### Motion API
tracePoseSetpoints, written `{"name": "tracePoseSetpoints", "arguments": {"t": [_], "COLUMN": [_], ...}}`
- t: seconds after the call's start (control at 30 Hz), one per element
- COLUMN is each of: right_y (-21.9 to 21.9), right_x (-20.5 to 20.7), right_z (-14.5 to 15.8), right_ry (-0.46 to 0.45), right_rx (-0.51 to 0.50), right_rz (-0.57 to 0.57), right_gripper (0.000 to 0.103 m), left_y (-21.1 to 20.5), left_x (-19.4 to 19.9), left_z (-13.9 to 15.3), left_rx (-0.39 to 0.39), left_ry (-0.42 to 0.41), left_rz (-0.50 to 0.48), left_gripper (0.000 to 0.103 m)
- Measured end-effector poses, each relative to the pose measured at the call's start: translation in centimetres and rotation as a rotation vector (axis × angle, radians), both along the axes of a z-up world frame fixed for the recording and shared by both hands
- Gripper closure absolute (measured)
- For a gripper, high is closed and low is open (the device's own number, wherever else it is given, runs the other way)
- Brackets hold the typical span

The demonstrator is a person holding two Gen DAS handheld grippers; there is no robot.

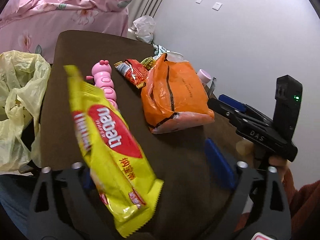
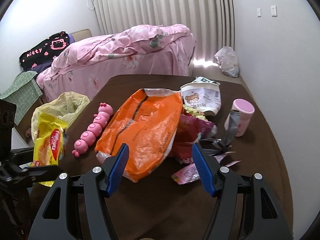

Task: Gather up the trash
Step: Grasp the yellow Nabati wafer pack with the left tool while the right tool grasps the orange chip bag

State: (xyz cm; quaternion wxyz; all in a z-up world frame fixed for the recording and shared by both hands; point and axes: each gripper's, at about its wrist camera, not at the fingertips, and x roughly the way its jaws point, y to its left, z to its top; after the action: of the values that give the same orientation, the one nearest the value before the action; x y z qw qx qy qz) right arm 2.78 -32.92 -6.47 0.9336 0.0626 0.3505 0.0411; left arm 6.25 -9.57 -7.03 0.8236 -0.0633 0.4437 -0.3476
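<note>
Left wrist view: left gripper (image 1: 158,177) is spread wide, the yellow wafer pack (image 1: 109,140) blurred against its left finger, pads not pressing it, looks just let go beside the yellow bag (image 1: 19,100), not yet inside. Right wrist view: right gripper (image 2: 163,167) is wide and empty over the near end of the orange wrapper (image 2: 140,132), right of the pink toy (image 2: 94,128) on the surface (image 2: 250,176). Next: get the pack into the bag, then close on the orange wrapper.
</note>
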Motion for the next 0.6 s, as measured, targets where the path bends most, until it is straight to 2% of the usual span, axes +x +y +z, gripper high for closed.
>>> {"name": "tracePoseSetpoints", "arguments": {"t": [0.27,0.37,0.5,0.6], "right_y": [0.3,-0.4,-1.3,-1.4], "right_x": [-0.6,-1.0,-1.1,-0.7], "right_z": [-0.8,-1.0,-1.3,-1.5], "right_ry": [0.006,0.007,0.016,0.021], "right_rx": [-0.068,-0.051,-0.015,0.052], "right_rz": [-0.015,-0.036,-0.05,-0.034], "right_gripper": [0.041,0.041,0.041,0.041], "left_y": [1.5,2.3,3.7,4.3], "left_x": [-2.3,-2.8,-2.3,-2.1], "left_z": [0.7,0.8,-0.7,-1.8], "left_rx": [0.072,0.104,0.113,0.088], "left_ry": [-0.081,-0.103,-0.025,0.029], "left_rz": [-0.015,0.029,0.107,0.141], "left_gripper": [0.01,0.01,0.025,0.027]}}
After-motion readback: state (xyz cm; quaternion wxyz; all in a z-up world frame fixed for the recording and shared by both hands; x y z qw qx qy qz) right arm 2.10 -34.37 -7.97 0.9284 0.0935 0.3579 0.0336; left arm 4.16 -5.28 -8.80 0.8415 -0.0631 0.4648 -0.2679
